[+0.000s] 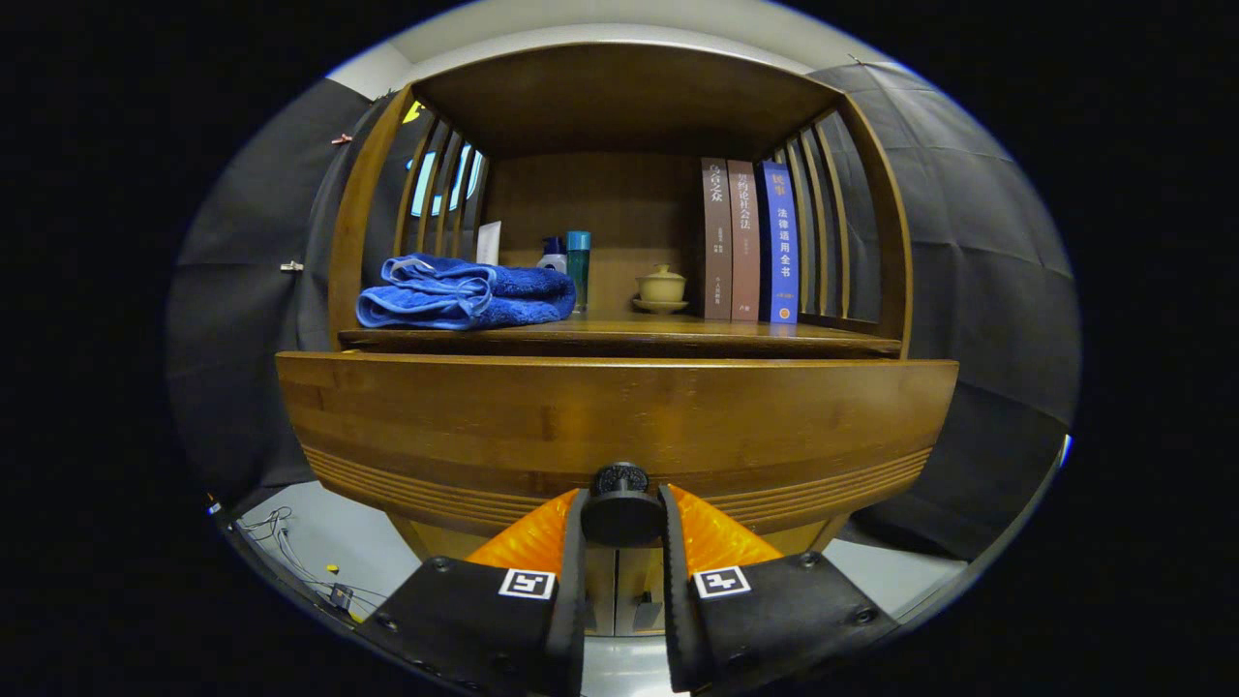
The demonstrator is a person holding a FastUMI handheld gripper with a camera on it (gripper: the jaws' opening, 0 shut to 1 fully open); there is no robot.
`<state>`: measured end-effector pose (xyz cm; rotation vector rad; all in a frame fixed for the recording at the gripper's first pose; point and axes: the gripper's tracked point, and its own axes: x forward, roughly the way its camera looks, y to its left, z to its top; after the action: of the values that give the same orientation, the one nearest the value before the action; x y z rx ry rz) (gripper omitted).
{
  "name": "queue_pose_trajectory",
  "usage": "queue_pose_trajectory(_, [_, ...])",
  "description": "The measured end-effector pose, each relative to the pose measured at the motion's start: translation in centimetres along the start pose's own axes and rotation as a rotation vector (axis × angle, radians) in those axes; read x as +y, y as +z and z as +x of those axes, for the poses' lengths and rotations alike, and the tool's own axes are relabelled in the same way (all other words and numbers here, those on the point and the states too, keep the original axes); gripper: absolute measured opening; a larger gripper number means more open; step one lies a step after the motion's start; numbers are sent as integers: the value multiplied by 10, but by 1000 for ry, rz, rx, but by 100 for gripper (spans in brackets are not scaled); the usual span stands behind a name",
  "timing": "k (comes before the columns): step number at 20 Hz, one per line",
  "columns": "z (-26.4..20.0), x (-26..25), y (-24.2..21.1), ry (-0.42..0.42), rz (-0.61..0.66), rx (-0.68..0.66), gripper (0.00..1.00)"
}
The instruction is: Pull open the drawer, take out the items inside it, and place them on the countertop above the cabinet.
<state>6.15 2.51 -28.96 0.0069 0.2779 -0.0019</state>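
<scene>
step: open drawer | tool clamped on knob, lower centre | advice: pull straight back, level, keep grip firm

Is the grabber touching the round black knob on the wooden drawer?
Touching. The gripper view shows the gripper with both fingers pressed against the sides of the round black knob, no gap visible.

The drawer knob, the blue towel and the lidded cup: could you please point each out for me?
drawer knob [620,505], gripper view, on its round dark face between the fingers.
blue towel [465,295], gripper view, on the folded middle.
lidded cup [661,287], gripper view, on its pale body.
</scene>
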Motion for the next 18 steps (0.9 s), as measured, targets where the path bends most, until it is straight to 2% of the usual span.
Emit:
queue_pose_trajectory(10, [-78, -4, -15, -4, -3, 11, 38])
queue_pose_trajectory(18, [-81, -3, -21, -9, 2, 31, 38])
